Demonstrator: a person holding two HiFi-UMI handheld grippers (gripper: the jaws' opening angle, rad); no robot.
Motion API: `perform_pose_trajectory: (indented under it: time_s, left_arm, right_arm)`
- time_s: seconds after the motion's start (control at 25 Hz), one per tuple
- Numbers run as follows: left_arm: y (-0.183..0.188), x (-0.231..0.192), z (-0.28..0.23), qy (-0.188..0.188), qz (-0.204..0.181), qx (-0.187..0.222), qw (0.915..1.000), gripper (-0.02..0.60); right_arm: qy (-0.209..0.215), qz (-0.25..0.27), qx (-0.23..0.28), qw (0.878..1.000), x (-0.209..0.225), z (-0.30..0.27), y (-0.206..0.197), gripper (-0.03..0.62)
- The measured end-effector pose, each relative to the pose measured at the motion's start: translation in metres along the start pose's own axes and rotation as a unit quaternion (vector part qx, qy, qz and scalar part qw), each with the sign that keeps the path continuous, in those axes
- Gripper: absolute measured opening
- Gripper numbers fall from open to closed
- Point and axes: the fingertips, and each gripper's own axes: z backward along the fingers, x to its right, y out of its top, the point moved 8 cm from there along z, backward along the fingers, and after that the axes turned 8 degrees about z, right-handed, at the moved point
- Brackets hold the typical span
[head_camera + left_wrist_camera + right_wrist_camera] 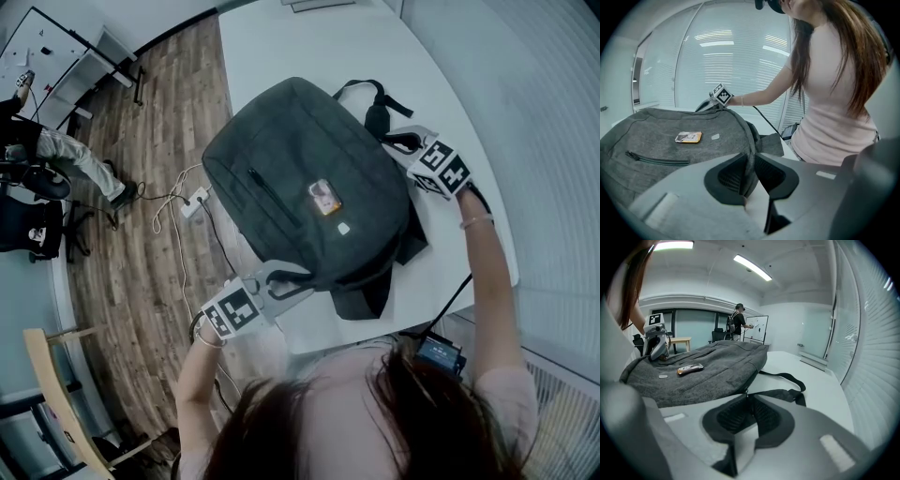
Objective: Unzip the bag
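A dark grey backpack (300,178) lies flat on the white table (309,47), showing a small orange label (324,197) and a front pocket zipper (272,195). My left gripper (298,279) is at the bag's near corner. In the left gripper view its jaws (749,173) are closed on the bag's edge seam (751,145), and the fabric fills the gap. My right gripper (386,141) sits at the far edge by the straps (375,103). In the right gripper view its jaws (749,401) are pinched together on a small zipper pull (746,391).
The bag's black straps (787,378) trail across the table towards the blinds. Left of the table are wooden floor, a power strip with cables (195,202) and a wooden chair (56,394). A person (738,319) stands at a whiteboard far back.
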Motion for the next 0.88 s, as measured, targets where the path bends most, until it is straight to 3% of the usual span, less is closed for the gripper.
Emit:
perform_pose_trajectory:
  time_s: [0.36,0.56,0.88]
  left_arm:
    - [0.003,0.012,0.011,0.073,0.066,0.030,0.9947,0.100]
    - [0.011,0.021,0.031,0.131,0.100,0.080,0.9831,0.061]
    - [0.016,0.037,0.042,0.203,0.114,0.108,0.9666,0.063]
  right_arm:
    - [-0.018,-0.024,0.027,0.999,-0.003,0.032,-0.009,0.049]
    - [-0.024,-0.018,0.048,0.998,-0.015,0.049,-0.004,0.049]
    - [-0.036,-0.040,0.063,0.997,-0.029,0.065,0.004,0.046]
